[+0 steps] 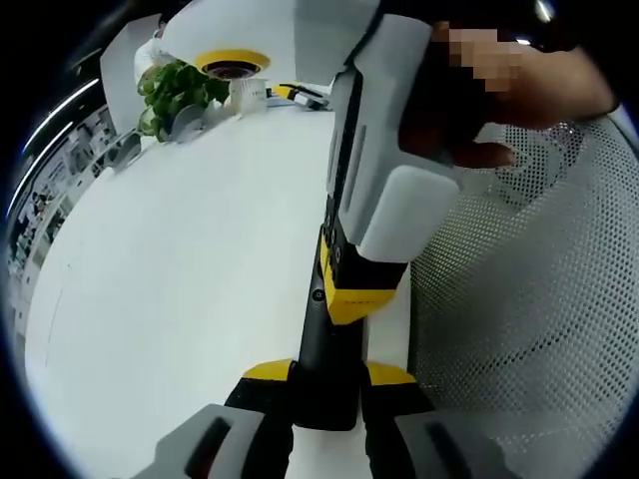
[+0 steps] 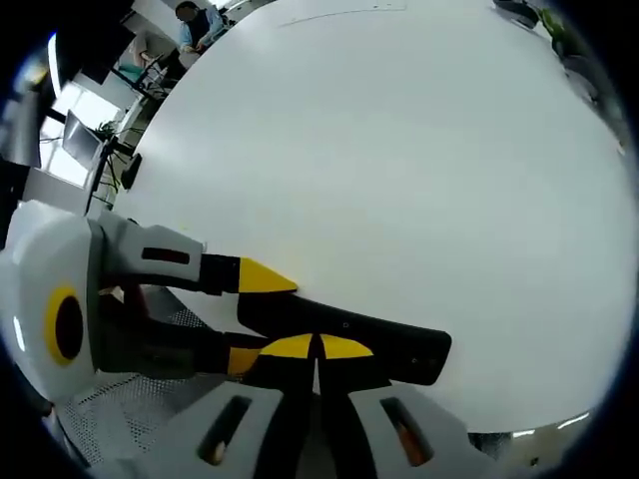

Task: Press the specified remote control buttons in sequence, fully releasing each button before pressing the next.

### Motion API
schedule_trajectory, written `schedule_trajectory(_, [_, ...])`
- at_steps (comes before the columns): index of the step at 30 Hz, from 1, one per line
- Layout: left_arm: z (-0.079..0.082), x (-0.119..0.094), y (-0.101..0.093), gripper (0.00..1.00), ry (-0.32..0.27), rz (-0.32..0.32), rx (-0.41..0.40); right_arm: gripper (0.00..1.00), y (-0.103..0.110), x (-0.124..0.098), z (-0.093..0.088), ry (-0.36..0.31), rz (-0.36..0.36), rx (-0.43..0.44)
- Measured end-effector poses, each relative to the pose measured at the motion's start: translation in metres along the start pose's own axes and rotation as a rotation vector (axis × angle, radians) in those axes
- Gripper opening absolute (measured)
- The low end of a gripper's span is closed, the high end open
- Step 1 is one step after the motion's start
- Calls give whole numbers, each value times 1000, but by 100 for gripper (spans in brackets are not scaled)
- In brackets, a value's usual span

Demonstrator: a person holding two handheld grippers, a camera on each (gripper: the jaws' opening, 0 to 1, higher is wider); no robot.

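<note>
A slim black remote (image 1: 319, 344) is held over the white table (image 1: 190, 259). My left gripper (image 1: 327, 375) is shut on its near end, one yellow-tipped jaw on each side. My right gripper (image 1: 354, 294) comes in from the upper right, held by a person's hand (image 1: 499, 100), and its yellow tips rest on the remote's upper face. In the right gripper view the remote (image 2: 394, 344) runs across the frame. My right gripper (image 2: 317, 348) is shut, tips together and touching the remote, with nothing between them. The left gripper (image 2: 255, 315) clamps the remote's left end. The buttons are hidden.
At the table's far end stand a green plant (image 1: 175, 90), a white cup (image 1: 248, 95) and a round yellow-and-black object (image 1: 232, 63). A white mesh chair (image 1: 529, 309) lies to the right, by the table edge. A person (image 2: 195, 25) sits in the office behind.
</note>
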State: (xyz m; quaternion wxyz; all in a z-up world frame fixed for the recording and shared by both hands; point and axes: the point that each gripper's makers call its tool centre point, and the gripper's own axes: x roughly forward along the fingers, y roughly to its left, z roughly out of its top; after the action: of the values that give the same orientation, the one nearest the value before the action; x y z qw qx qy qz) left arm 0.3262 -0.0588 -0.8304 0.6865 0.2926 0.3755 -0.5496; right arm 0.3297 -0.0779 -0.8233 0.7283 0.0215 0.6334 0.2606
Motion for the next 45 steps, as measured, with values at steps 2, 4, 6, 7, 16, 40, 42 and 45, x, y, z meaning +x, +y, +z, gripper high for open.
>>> schedule_trajectory(2, [0, 0, 0, 25, -2, 0, 1, 0, 0, 0, 0, 7, -5, 5])
schedule_trajectory(4, [0, 0, 0, 25, -7, 1, 1, 0, -1, 0, 0, 16, -8, 10])
schedule_trajectory(6, [0, 0, 0, 25, -14, 1, 0, 0, -1, 0, 0, 22, -10, 17])
schedule_trajectory(7, [0, 0, 0, 25, -18, 1, -2, 0, -1, 0, 0, 23, -12, 23])
schedule_trajectory(16, [1, 0, 0, 25, -37, 10, -15, 0, -1, 1, 1, 63, -38, 13])
schedule_trajectory(40, [-6, -4, -2, 25, -17, 9, -7, 0, -2, -1, -2, 47, 39, 48])
schedule_trajectory(42, [-6, -4, -1, 25, -10, 6, -9, 0, -5, -3, -4, 53, 38, 53])
schedule_trajectory(45, [-6, -4, -1, 25, -6, 3, -9, 0, -7, -4, -5, 47, 56, 63])
